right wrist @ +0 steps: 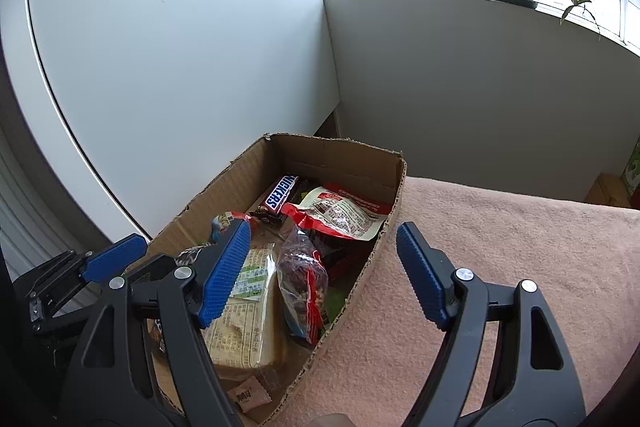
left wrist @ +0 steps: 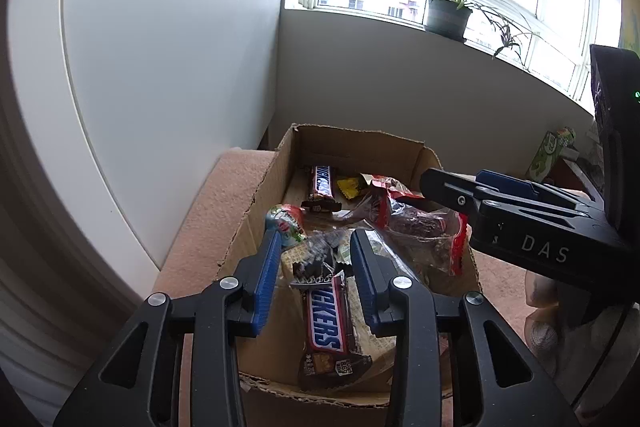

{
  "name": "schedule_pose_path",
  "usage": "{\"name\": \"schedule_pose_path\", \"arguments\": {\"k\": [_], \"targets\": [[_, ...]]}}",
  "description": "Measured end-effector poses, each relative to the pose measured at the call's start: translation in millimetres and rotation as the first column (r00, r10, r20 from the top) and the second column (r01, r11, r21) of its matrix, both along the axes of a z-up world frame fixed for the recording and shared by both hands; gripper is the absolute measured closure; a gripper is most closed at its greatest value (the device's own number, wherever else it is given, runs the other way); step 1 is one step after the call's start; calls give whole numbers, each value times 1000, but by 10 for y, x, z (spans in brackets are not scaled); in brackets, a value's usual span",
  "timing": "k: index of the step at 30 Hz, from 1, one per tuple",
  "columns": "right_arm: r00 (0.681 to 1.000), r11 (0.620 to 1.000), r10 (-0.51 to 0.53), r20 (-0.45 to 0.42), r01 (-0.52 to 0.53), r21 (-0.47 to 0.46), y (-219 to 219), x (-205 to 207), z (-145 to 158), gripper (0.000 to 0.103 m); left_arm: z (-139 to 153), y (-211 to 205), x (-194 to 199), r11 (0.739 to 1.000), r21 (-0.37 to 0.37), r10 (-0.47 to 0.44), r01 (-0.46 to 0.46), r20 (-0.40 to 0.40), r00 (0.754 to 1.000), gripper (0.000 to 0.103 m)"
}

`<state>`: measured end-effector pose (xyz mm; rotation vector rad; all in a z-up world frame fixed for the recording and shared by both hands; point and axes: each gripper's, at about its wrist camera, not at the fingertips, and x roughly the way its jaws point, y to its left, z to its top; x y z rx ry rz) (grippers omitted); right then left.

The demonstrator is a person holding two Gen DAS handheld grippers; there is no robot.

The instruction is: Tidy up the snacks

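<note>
I am looking down my left gripper [left wrist: 316, 243], and its blue fingers [left wrist: 266, 279] are standing a little apart over the box [left wrist: 256, 195], pinching nothing. Right under them a Snickers bar [left wrist: 326, 327] is lying lengthwise in the near end of the box, its crumpled top end sitting in the gap between the fingers; I cannot tell whether either pad is touching it. A pale wafer pack [right wrist: 244, 311] is lying beneath the bar. A round foil sweet [left wrist: 286, 223] is sitting just beyond my left finger. Farther in, a clear bag with red edges [left wrist: 420, 231] is sprawling across the right half, and a second Snickers [left wrist: 322, 185] and a small yellow packet [left wrist: 352, 187] are lying by the far wall.

My right gripper [right wrist: 324, 251] is hanging spread wide and empty, straddling the box's right wall: one finger [right wrist: 226, 271] is over the snacks, the other [right wrist: 424, 275] is over the pink cloth [right wrist: 520, 239] beside the box. In the left view it is reaching in from the right, above the red-edged bag.

Beyond the box a white cabinet [left wrist: 160, 47] is standing, with a potted plant [left wrist: 450, 11] on the windowsill.
</note>
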<state>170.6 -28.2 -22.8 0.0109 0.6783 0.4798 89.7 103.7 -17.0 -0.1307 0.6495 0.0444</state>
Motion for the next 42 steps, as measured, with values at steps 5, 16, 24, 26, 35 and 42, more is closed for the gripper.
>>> {"name": "schedule_pose_path", "arguments": {"k": [5, 16, 24, 26, 35, 42], "targets": [[1000, 1000, 0, 14, 0, -20, -122, -93, 28, 25, 59, -81, -78, 1000, 10, 8, -9, 26, 1000, 54], [998, 998, -20, 53, 22, -55, -584, -316, 63, 8, 92, -306, -183, 999, 43, 28, -31, 61, 998, 35], [998, 997, -10, 59, 15, -82, -865, -509, 29, 8, 133, -575, -326, 995, 90, 32, -41, 95, 995, 26], [999, 997, -6, 53, 10, -81, -912, -553, 7, 8, 135, -633, -357, 995, 91, 27, -36, 98, 995, 23], [998, 998, 11, 67, -7, -55, -954, -795, 58, 7, 115, -797, -558, 995, 93, 20, -31, 110, 994, 22], [995, 998, 22, 97, -17, -59, -889, -932, 92, 7, 88, -812, -653, 994, 96, 39, -50, 111, 993, 22]]}}
